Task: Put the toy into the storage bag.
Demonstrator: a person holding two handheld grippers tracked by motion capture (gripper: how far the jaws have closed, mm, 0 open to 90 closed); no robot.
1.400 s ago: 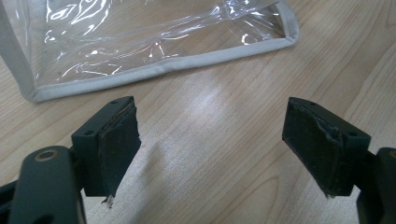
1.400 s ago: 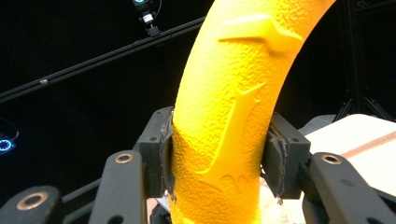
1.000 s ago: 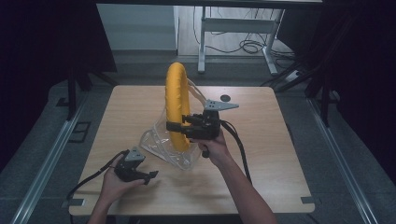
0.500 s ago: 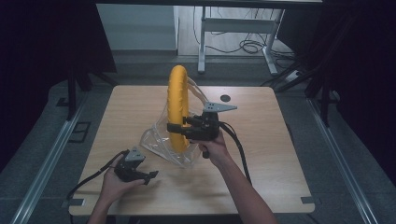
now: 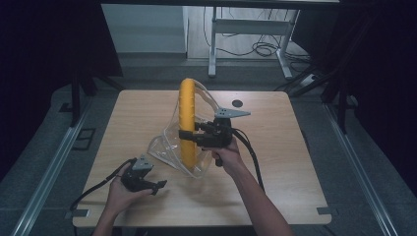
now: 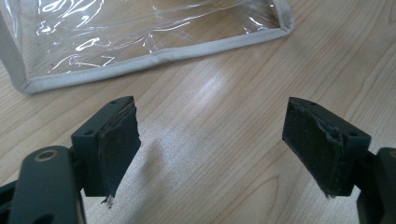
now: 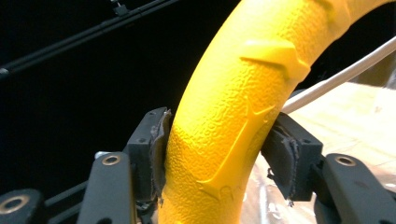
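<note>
Pebbled yellow ring [image 7: 224,135] in right gripper [image 7: 219,154], clear plastic bag [image 6: 140,32]

Wooden table [image 5: 290,162], small black disc [image 5: 238,103] near its far edge

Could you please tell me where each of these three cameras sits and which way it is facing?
High view: fixed above the person's side, looking forward and down on the table; both forearms enter from the bottom, with the left claw and the right claw.
Left gripper view: rides the left claw, looking down at the wood and the clear bag; open jaws show.
Right gripper view: rides the right claw, looking along jaws clamped on the yellow ring.
Shared: high and right gripper views both show the ring; high and left, the bag.
</note>
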